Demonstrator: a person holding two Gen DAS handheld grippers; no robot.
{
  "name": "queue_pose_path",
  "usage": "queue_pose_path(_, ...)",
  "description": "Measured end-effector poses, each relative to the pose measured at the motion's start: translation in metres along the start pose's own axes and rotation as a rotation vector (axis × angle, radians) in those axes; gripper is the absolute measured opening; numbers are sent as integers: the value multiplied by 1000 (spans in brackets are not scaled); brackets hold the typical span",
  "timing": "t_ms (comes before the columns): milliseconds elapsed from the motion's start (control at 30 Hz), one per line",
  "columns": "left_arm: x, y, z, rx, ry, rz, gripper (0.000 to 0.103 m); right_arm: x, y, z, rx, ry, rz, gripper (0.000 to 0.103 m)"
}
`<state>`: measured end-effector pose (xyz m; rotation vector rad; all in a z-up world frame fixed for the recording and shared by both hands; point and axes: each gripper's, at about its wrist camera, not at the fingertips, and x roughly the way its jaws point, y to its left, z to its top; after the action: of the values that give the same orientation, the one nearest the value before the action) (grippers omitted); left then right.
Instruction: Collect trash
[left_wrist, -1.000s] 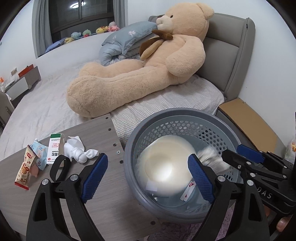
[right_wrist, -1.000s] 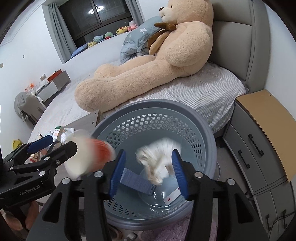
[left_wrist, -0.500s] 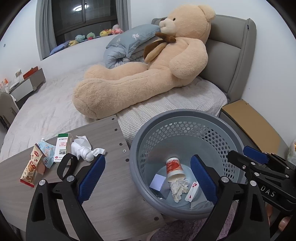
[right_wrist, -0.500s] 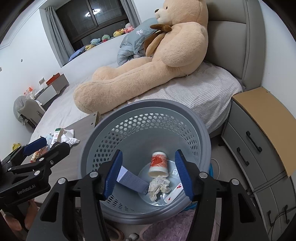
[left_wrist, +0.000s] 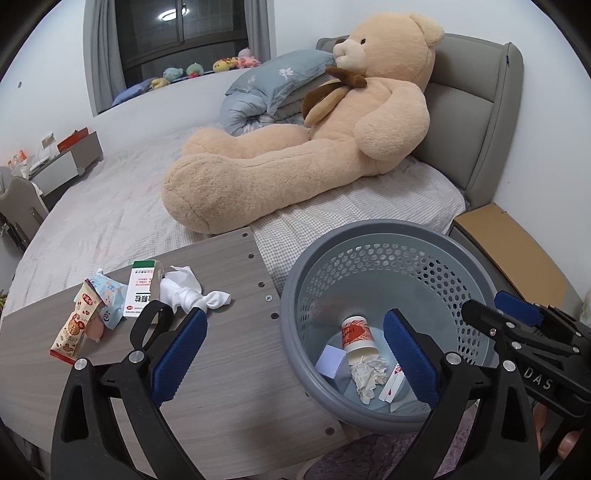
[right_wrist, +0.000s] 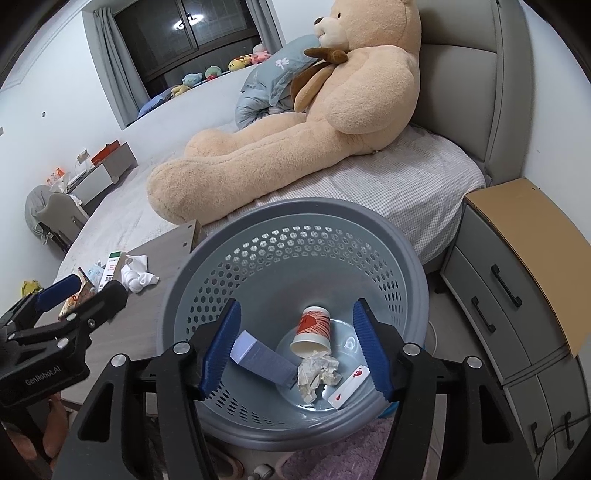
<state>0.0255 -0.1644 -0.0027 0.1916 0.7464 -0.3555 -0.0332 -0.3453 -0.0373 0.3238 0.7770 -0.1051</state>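
A grey perforated basket (left_wrist: 291, 295) (right_wrist: 177, 295) stands beside the wooden table (left_wrist: 229, 369). On its bottom lie a red-and-white paper cup (left_wrist: 356, 332) (right_wrist: 314, 328), a crumpled tissue (left_wrist: 367, 373) (right_wrist: 316, 373), a lilac box (right_wrist: 262, 356) and a playing card (right_wrist: 349, 386). My left gripper (left_wrist: 293, 354) hangs over the table edge and basket rim, its jaws opening with nothing between them. Over the basket, my right gripper (right_wrist: 297, 332) is also opening and empty. On the table lie a white tissue wad (left_wrist: 188, 291), a green-and-white box (left_wrist: 140, 291), a snack wrapper (left_wrist: 75, 328), a blue wrapper (left_wrist: 107, 295) and a black band (left_wrist: 151, 321).
A bed (left_wrist: 110, 206) with a big teddy bear (left_wrist: 295, 162) lies behind the table and basket. A nightstand (right_wrist: 517, 266) with drawers stands to the right of the basket. A pink rug (right_wrist: 332, 454) covers the floor below it.
The paper cup and the crumpled tissue, blurred between the jaws a second ago, have dropped and now lie on the basket bottom. Both grippers' jaws stand wider apart.
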Motion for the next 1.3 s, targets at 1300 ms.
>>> queue_pose_path(1300,-36,133,-42,-169,-1,111,95,10,106,3,-94,-4,68,62)
